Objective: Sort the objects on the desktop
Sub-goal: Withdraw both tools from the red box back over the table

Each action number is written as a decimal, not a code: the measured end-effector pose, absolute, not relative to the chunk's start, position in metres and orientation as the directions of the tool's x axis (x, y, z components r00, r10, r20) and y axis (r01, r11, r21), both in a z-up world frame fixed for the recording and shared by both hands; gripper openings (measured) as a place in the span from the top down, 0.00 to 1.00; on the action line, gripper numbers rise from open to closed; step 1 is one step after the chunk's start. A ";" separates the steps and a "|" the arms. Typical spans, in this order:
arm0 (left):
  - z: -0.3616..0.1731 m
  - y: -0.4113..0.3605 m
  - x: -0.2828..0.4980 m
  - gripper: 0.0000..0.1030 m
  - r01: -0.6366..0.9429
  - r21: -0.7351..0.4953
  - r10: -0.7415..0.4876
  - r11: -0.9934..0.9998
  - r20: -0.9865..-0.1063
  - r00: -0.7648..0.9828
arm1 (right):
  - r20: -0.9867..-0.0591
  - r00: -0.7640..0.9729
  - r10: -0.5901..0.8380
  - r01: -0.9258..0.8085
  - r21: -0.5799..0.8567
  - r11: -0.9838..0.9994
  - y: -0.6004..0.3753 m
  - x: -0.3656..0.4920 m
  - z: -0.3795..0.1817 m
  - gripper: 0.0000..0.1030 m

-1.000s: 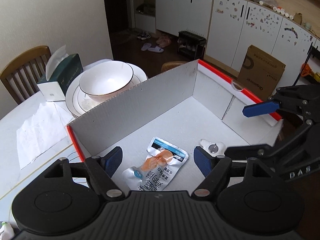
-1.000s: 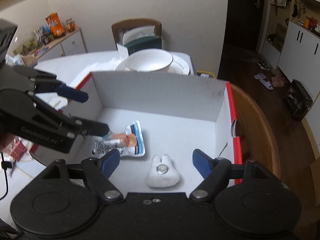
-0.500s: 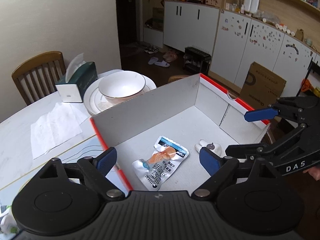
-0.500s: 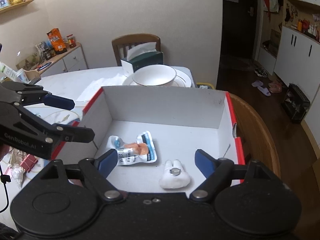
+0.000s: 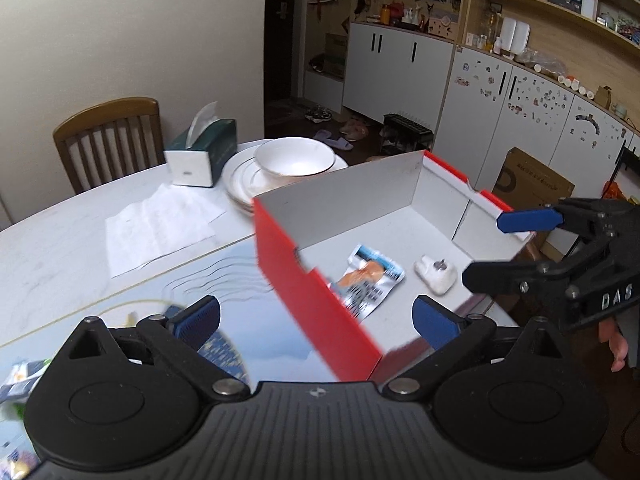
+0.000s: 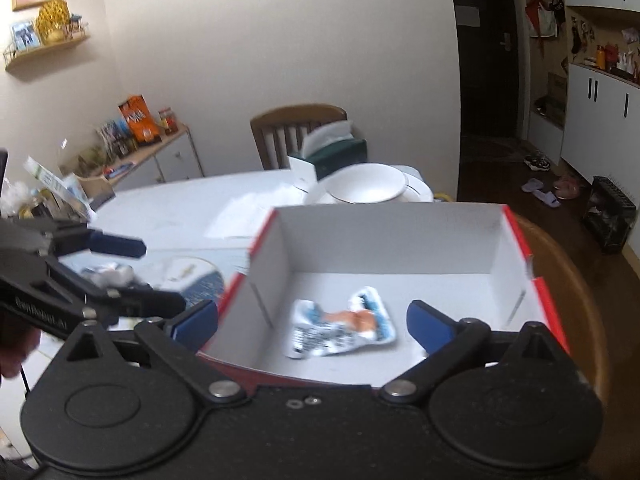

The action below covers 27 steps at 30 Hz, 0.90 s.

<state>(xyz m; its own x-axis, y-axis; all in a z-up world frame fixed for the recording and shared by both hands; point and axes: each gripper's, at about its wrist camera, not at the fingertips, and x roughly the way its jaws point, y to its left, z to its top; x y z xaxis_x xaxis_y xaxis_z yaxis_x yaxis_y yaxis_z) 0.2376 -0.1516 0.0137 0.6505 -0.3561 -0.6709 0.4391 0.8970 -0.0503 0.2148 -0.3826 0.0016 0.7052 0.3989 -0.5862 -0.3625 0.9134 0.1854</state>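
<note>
Both my claws, left (image 5: pixel 316 316) & right (image 6: pixel 312 320), gape empty; box (image 5: pixel 320 304) wall at frame centre w/ packet (image 5: pixel 370 278) inside—could snag it.

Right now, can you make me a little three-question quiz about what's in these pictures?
1. True or false: the snack packet lies inside the red box.
2. What sits on the stacked plates? A) white bowl B) tissue box C) a mug
3. Fill in: the left gripper fingers are ____, holding nothing.

Key: 1 true; 2 A; 3 open
</note>
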 end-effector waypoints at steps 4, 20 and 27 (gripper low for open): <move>0.013 -0.125 0.221 0.00 0.431 -0.054 -0.354 0.901 -0.667 0.656 | -0.589 0.700 0.404 -0.381 0.170 0.909 -0.355 0.203 0.005 0.02; 0.001 -0.024 0.167 0.00 0.380 -0.057 -0.321 0.923 -0.657 0.682 | -0.599 0.708 0.373 -0.406 0.087 0.910 -0.262 0.159 0.010 0.02; -0.004 0.019 0.152 0.00 0.336 -0.037 -0.278 0.941 -0.648 0.709 | -0.615 0.684 0.393 -0.434 0.090 0.896 -0.221 0.144 0.005 0.02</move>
